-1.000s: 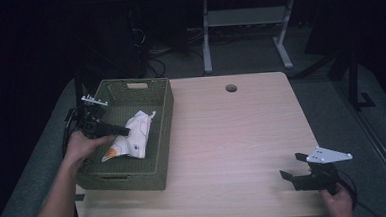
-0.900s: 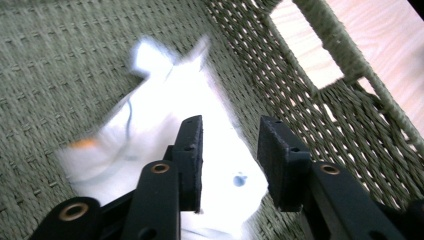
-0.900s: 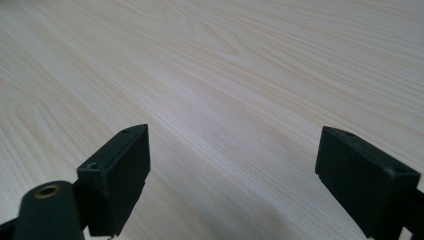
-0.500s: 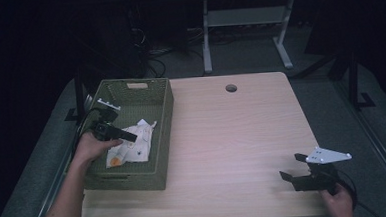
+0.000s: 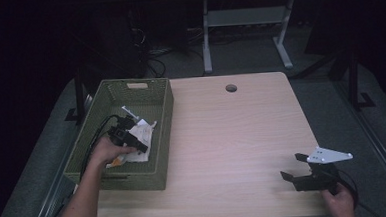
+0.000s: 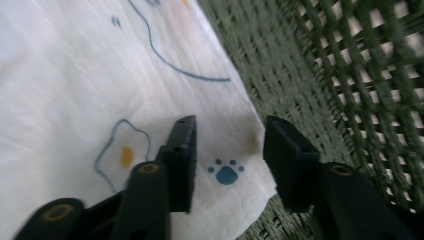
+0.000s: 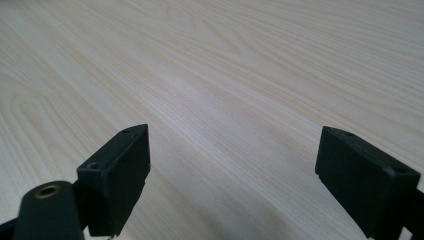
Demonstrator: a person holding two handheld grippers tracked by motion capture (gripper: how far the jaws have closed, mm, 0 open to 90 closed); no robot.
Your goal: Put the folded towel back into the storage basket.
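Observation:
A white cloth [image 5: 144, 132] printed with fried eggs and a blue paw [image 6: 75, 75] lies crumpled inside the green woven basket [image 5: 164, 121] at the table's left. My left gripper [image 5: 141, 147] is down in the basket over the cloth's corner. Its jaws [image 6: 230, 135] stand open with the cloth's edge and the basket floor [image 6: 320, 75] behind the gap. My right gripper [image 5: 291, 166] rests low at the table's front right. It is wide open [image 7: 232, 150], with bare wood [image 7: 225, 60] between its fingers.
The light wooden table [image 5: 232, 131] has a round cable hole [image 5: 231, 88] near its far edge. Desk legs and cables stand on the dark floor beyond. The basket's walls enclose the left gripper closely.
The left hand and gripper have moved toward the near side and lower in the basket, and the cloth has settled flatter beneath them. The right gripper has stayed still.

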